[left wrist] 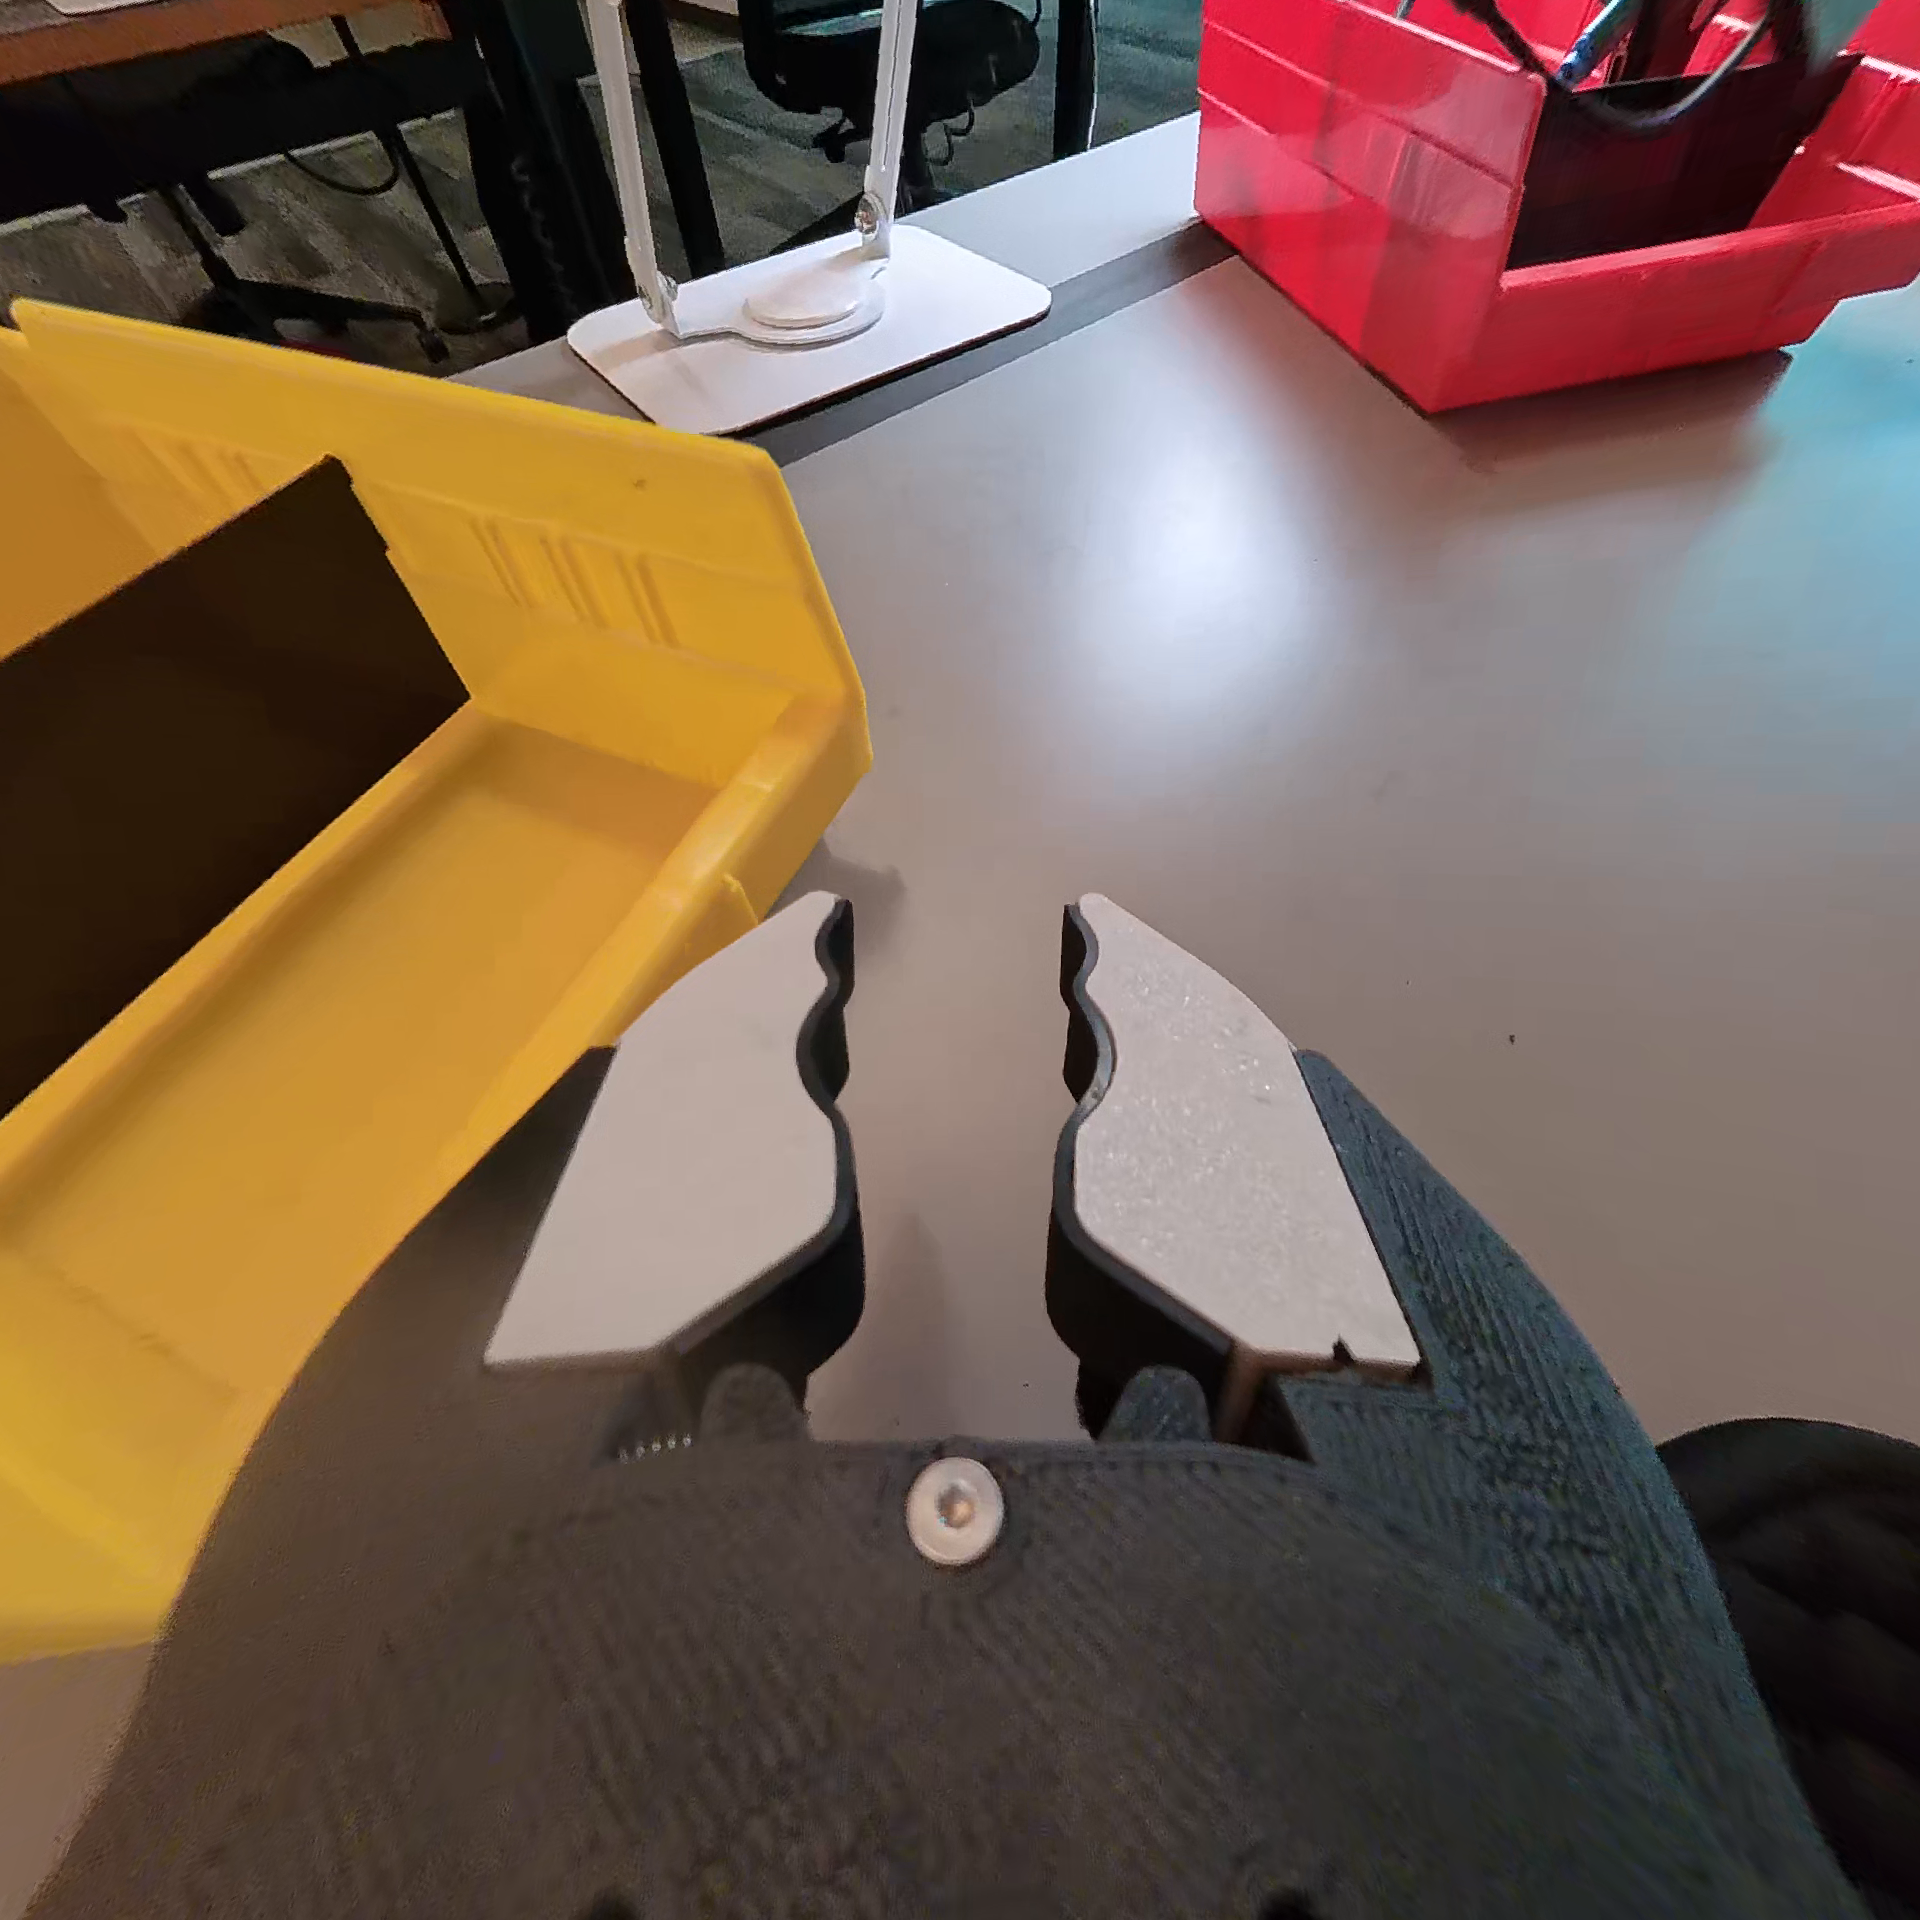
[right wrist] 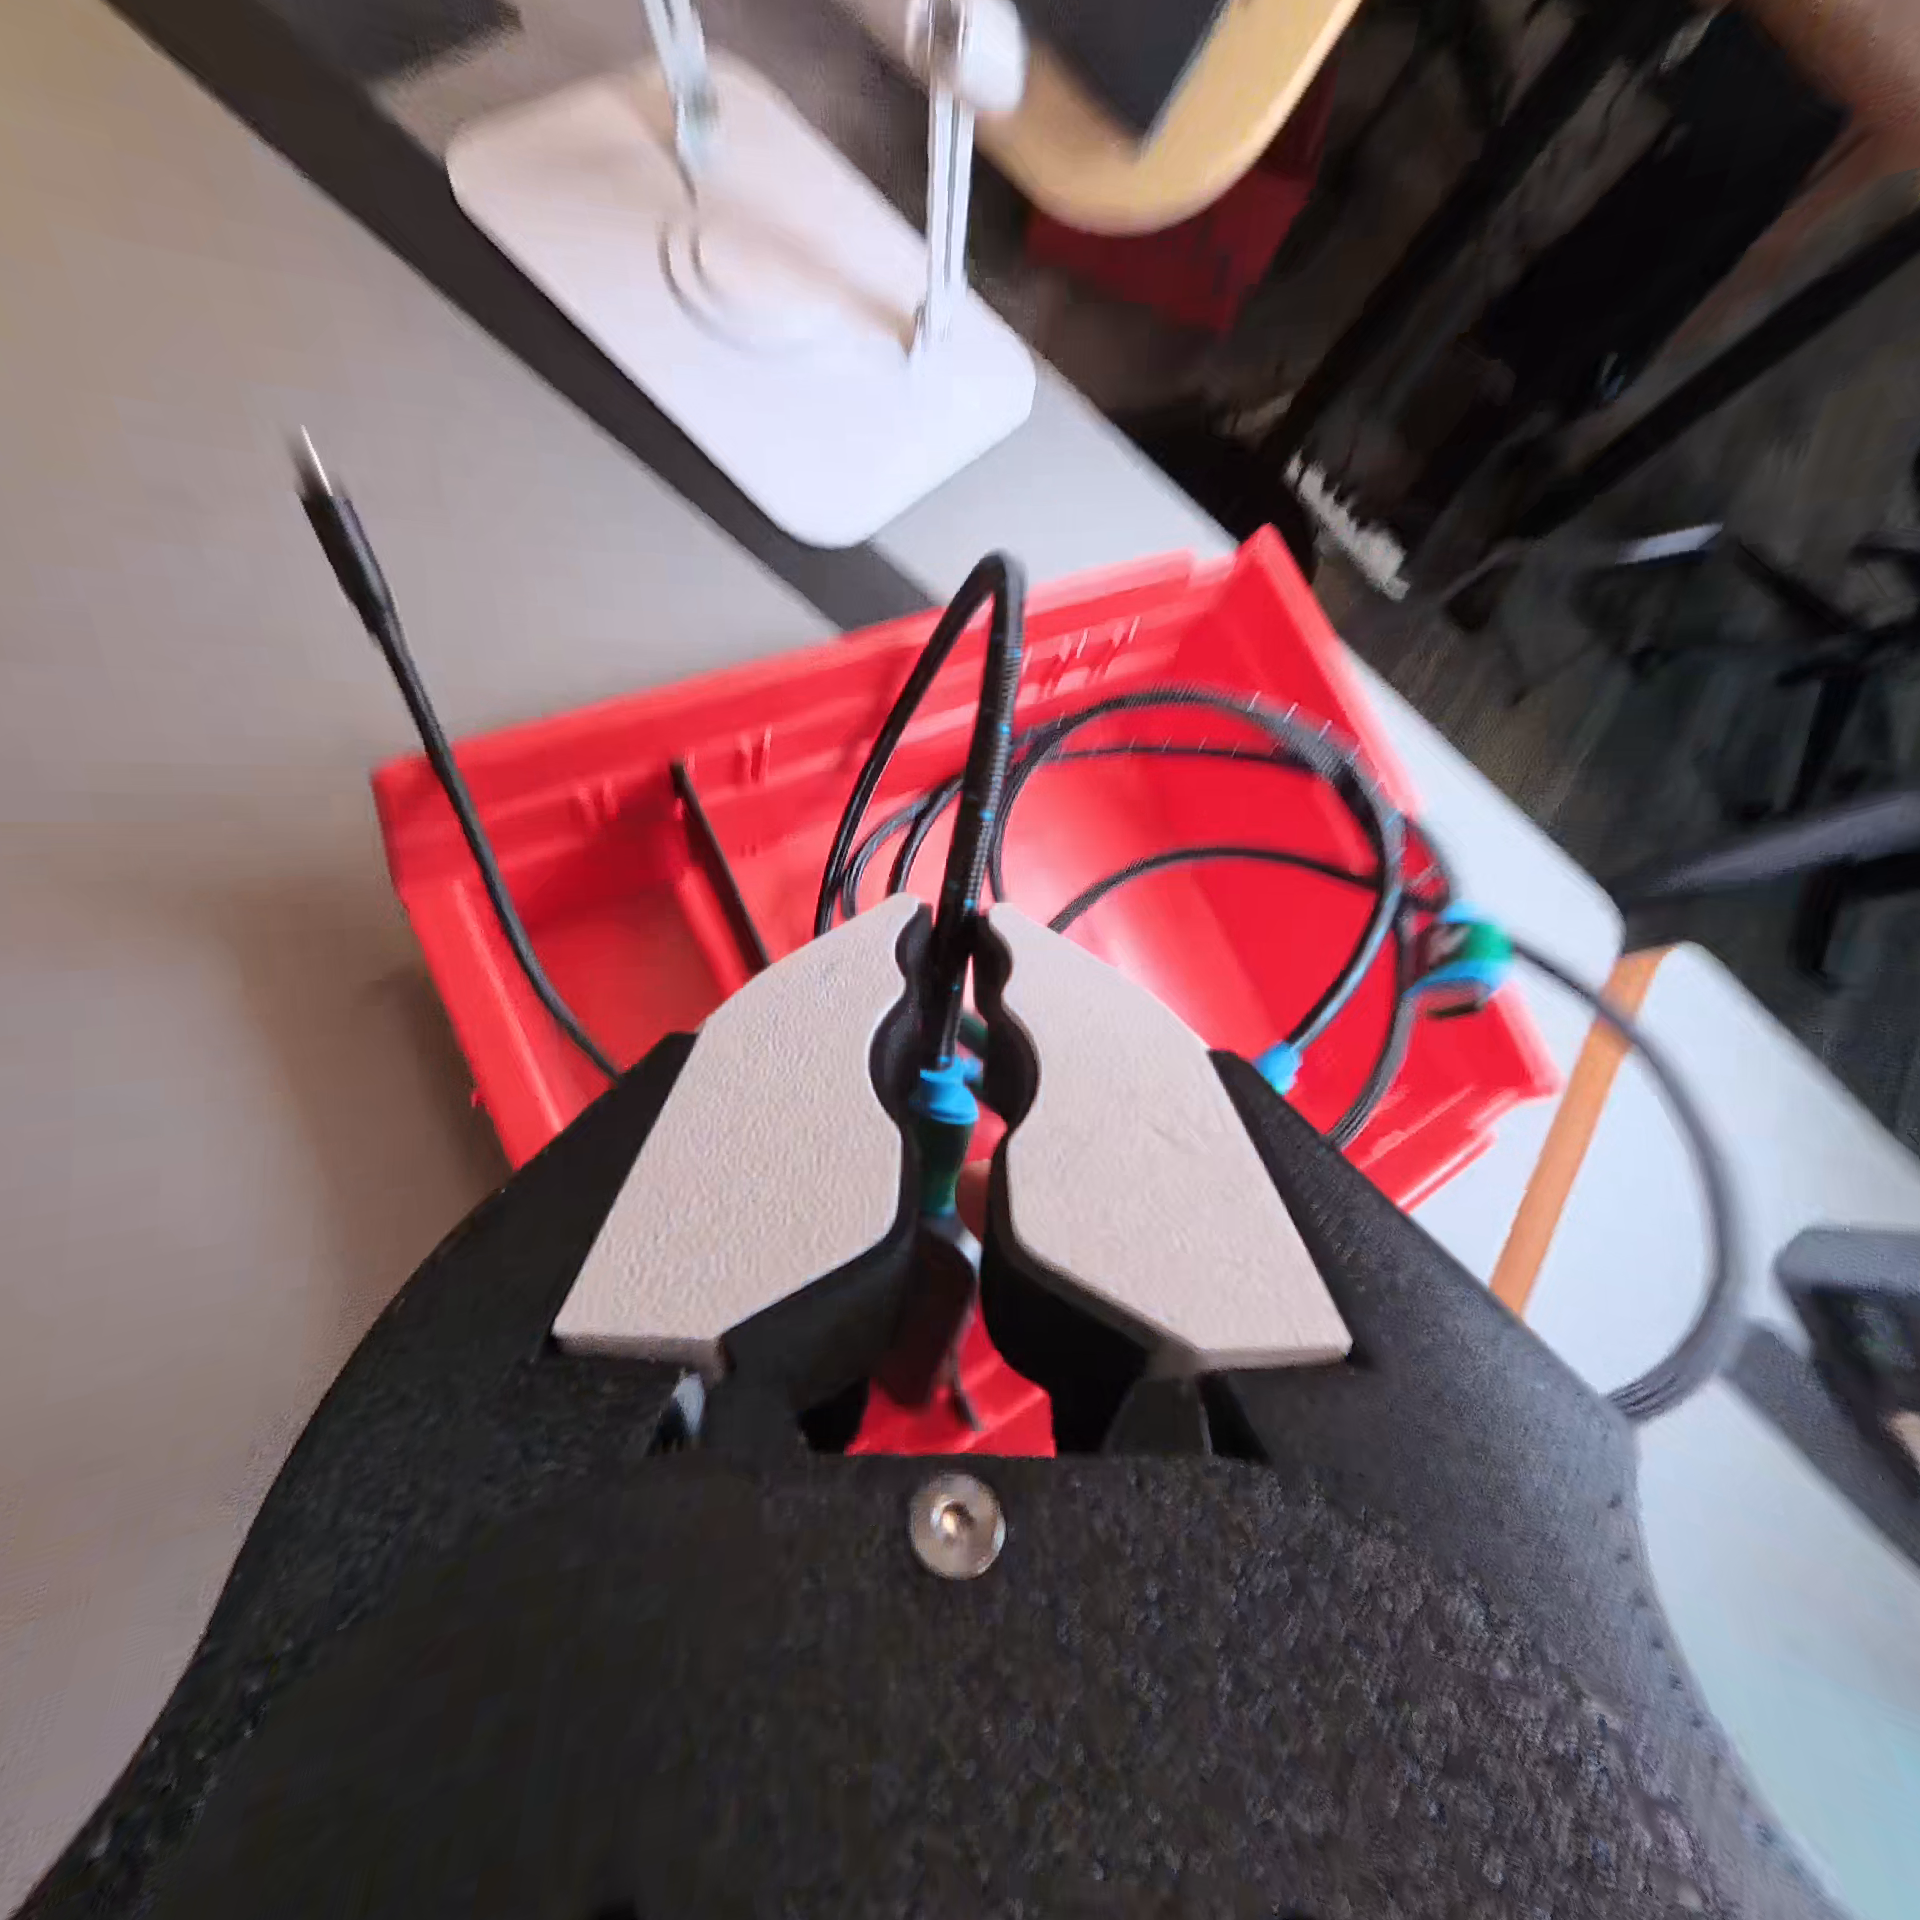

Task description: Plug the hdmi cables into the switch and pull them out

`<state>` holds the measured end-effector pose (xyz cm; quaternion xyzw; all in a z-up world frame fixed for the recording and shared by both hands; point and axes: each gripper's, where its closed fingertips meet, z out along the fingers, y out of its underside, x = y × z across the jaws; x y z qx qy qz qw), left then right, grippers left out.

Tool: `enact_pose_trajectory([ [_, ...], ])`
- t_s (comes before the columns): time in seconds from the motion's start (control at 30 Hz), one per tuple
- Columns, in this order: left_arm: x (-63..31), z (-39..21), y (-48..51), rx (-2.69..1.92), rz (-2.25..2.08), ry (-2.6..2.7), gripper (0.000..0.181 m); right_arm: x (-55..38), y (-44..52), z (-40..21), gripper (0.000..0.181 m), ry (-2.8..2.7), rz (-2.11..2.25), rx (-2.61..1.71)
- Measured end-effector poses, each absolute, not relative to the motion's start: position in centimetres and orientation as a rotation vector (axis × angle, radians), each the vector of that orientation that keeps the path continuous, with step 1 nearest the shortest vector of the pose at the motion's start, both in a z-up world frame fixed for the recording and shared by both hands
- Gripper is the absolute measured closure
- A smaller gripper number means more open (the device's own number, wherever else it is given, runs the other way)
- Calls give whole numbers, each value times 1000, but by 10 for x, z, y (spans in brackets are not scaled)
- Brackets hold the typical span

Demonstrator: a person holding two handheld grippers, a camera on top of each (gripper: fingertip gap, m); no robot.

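Observation:
My right gripper [right wrist: 961, 925] is shut on a black braided HDMI cable [right wrist: 961, 831] near its blue and green plug collar [right wrist: 940, 1112], above a red bin [right wrist: 623, 831] that holds several coiled black cables [right wrist: 1195, 790]. One more cable end [right wrist: 353, 561] sticks up out of the bin at the left. My left gripper [left wrist: 956, 925] is open and empty, low over the grey table [left wrist: 1299, 727], beside the corner of a yellow bin [left wrist: 582, 727]. The red bin also shows in the left wrist view [left wrist: 1455, 260] at the far right. No switch shows in either view.
A white lamp base [left wrist: 821, 312] stands at the table's far edge between the bins; it also shows in the right wrist view [right wrist: 790, 343]. A black divider [left wrist: 208, 707] sits in the yellow bin. Chairs and desk legs lie beyond the table. The right view is motion-blurred. My hands' fingertips stand some 50 cm from each other.

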<state>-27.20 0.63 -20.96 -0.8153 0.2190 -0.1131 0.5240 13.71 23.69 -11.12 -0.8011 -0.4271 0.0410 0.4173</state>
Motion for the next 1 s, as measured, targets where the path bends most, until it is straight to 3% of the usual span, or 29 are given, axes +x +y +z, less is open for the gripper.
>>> enact_pose_trajectory([
  [0.27,-278,-222,5,-1953,-270,504,145,132,291,-13,174,-995,-44,-1509],
  [0.4,-280,-225,3,-1955,-274,491,146,140,313,-29,174,-1028,-150,-1429],
  [0.67,-284,-230,-2,-1966,-276,472,146,173,293,-143,173,-1373,-284,-1652],
  [0.77,-283,-232,-1,-1976,-267,478,146,188,274,-149,172,-1401,-287,-1722],
  [0.9,-285,-227,1,-1966,-211,485,142,196,246,-122,138,-1295,-215,-1743],
  [1.0,-290,-219,3,-1963,-138,489,139,181,209,-101,139,-1274,-105,-1686],
])
